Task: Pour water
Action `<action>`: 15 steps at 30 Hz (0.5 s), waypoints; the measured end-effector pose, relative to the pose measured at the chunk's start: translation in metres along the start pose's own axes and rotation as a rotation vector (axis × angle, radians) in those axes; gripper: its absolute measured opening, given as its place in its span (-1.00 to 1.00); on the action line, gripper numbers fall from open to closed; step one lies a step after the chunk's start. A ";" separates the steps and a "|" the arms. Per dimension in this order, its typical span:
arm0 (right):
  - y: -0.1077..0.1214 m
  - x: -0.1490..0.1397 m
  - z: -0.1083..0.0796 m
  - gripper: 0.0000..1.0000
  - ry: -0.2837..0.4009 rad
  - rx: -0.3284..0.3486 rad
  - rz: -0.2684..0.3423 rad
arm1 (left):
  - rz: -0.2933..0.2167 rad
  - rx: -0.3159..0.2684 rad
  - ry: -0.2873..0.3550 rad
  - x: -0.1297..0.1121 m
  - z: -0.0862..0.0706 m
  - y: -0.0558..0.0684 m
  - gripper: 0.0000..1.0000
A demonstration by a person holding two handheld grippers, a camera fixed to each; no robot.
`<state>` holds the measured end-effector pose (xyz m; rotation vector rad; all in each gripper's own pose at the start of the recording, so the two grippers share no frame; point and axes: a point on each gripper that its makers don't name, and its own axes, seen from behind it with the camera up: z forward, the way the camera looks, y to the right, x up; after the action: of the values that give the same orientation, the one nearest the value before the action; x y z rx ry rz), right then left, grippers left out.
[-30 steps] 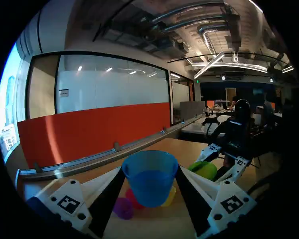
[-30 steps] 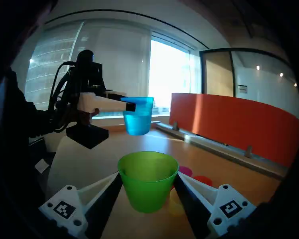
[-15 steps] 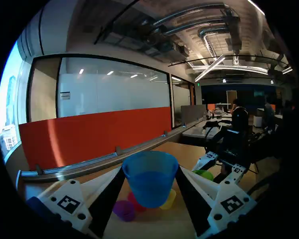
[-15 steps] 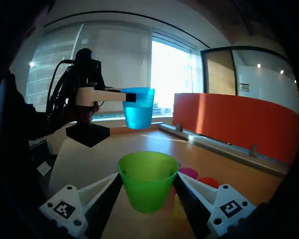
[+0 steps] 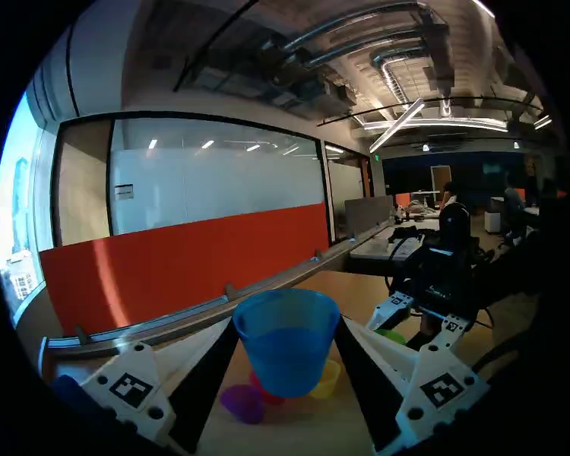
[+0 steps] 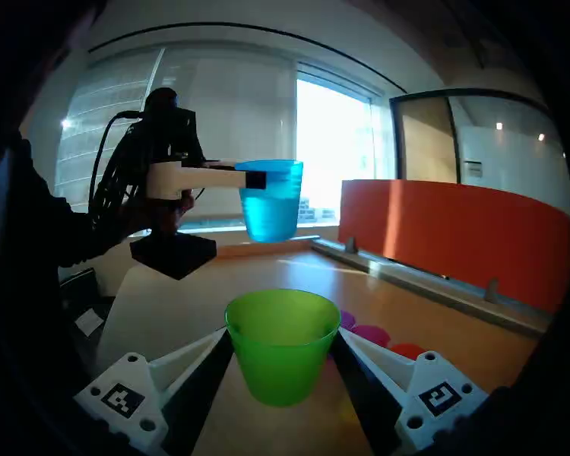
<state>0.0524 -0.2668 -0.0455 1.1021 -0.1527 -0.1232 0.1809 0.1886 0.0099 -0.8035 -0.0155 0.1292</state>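
Left gripper view: one blue cup (image 5: 286, 346).

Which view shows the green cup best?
The right gripper view: the green cup sits close and whole between the right gripper's fingers. The left gripper view shows a sliver of it farther off, within that gripper.

Pretty clearly an open-plan office: a glass-walled meeting room (image 5: 209, 182) with an orange panel (image 5: 186, 258) along the bottom, exposed ducts (image 5: 346, 45) and strip lights (image 5: 395, 125) overhead, more desks (image 5: 376, 247) further back, and a big bright window (image 6: 327, 152) past the wooden desk (image 6: 171, 304).
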 end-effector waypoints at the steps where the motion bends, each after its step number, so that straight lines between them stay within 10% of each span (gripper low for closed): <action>1: -0.001 0.000 0.001 0.79 0.000 0.003 0.000 | 0.005 0.001 -0.001 0.000 0.000 0.000 0.72; 15: -0.010 0.000 0.010 0.79 0.003 0.031 -0.001 | 0.084 0.023 0.020 0.009 -0.003 -0.002 0.72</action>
<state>0.0503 -0.2797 -0.0502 1.1329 -0.1519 -0.1206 0.1901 0.1865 0.0088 -0.7826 0.0387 0.2004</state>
